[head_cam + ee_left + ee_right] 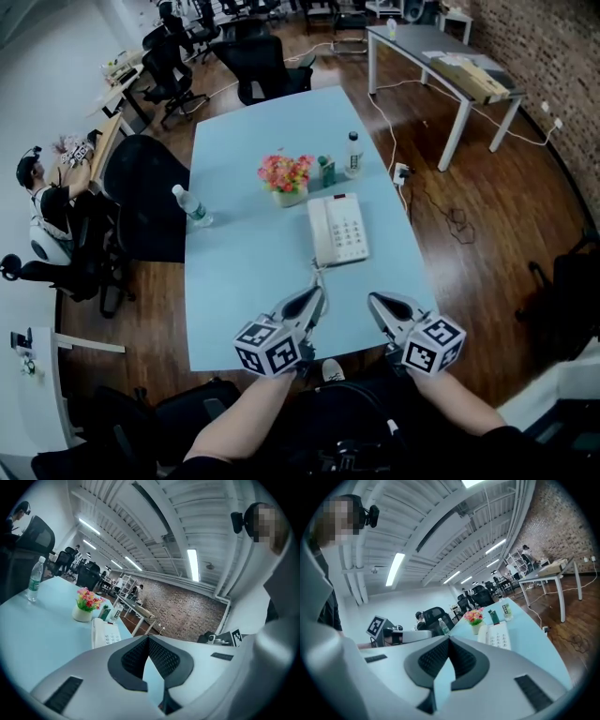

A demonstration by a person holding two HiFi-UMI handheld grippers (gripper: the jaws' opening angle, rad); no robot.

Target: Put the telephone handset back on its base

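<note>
A white telephone (pixel 338 230) lies near the middle of the light blue table (pixel 244 272), its handset (pixel 321 234) resting along the left side of the base. A thin cord (pixel 317 273) trails from it toward the front edge. My left gripper (pixel 317 292) hovers over the table's front edge, just short of the phone, jaws shut with nothing between them. My right gripper (pixel 373 300) is beside it, also shut and empty. The phone (pixel 104 633) shows ahead in the left gripper view beyond the left gripper (pixel 148 638). In the right gripper view the phone (pixel 497 635) lies beyond the right gripper (pixel 449 639).
A pot of flowers (pixel 288 178), a green box (pixel 327 172) and a bottle (pixel 352 155) stand behind the phone. Another bottle (pixel 192 206) is at the table's left edge. Black chairs (pixel 141 187) and a seated person (pixel 42 197) are on the left; a grey table (pixel 441 56) is at back right.
</note>
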